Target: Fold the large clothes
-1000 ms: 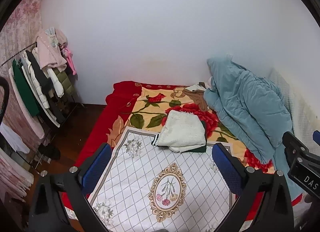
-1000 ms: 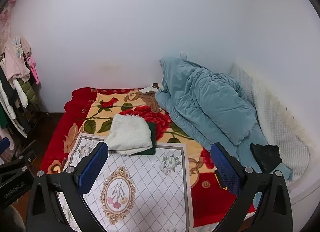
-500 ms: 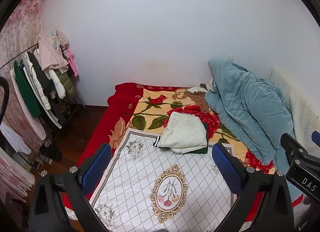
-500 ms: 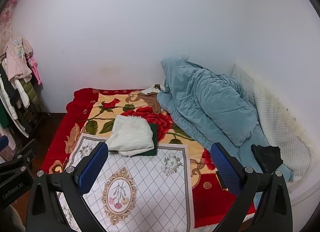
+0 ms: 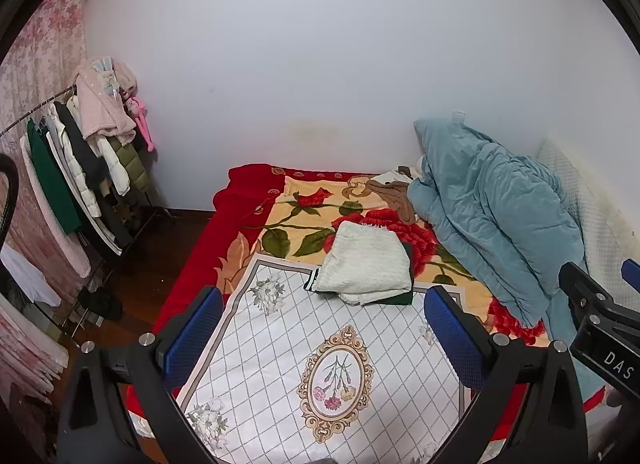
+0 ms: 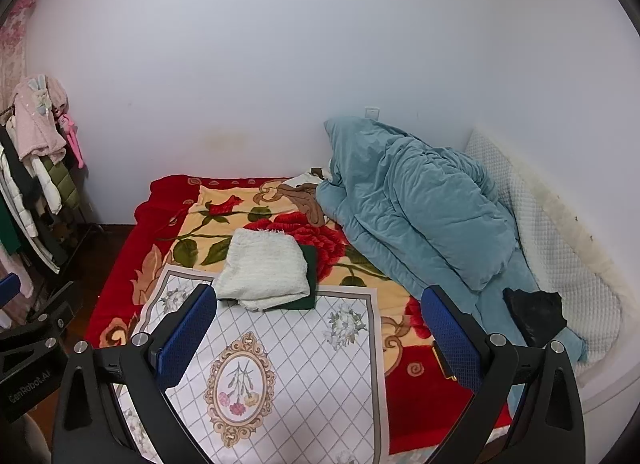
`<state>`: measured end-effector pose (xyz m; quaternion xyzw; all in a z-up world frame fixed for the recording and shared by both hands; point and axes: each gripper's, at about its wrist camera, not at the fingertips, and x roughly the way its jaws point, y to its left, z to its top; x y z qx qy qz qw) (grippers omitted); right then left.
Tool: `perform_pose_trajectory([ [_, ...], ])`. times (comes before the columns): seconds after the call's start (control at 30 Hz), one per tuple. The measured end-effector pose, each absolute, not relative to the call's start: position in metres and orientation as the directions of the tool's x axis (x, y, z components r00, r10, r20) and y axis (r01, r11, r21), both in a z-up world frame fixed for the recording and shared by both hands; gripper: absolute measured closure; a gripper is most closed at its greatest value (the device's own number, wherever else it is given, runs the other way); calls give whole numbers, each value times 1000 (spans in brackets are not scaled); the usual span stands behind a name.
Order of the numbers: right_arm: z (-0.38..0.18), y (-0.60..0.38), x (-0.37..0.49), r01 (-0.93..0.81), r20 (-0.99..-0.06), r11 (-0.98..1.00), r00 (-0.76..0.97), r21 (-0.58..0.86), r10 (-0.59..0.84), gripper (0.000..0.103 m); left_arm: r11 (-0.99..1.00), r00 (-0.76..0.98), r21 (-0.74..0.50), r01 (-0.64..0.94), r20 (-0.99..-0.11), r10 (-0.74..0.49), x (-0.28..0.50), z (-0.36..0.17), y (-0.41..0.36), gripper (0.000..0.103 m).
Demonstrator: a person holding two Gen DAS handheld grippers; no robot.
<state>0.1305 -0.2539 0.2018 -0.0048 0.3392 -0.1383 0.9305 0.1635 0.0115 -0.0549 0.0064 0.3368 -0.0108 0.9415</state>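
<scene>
Both the left gripper (image 5: 322, 334) and right gripper (image 6: 320, 330) hung with jaws spread wide and empty, low in frame. The folded white garment (image 6: 265, 274) lay mid-frame on the bed (image 6: 120, 288), atop a green one (image 6: 310, 268).

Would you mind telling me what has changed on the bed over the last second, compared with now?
Very little. Both cameras drifted slightly, so the scene sits marginally lower in each view. The left gripper and right gripper stay open and empty; nothing was grasped or released. The folded white garment still rests on the dark green one, beside the teal quilt.
</scene>
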Motion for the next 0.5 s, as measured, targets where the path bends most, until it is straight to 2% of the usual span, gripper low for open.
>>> perform_pose_trajectory([
  [0.5, 202, -254, 124, 252, -631, 963, 733, -98, -255, 0, 1000, 775, -5, 27, -632, -24, 157, -53, 12, 0],
])
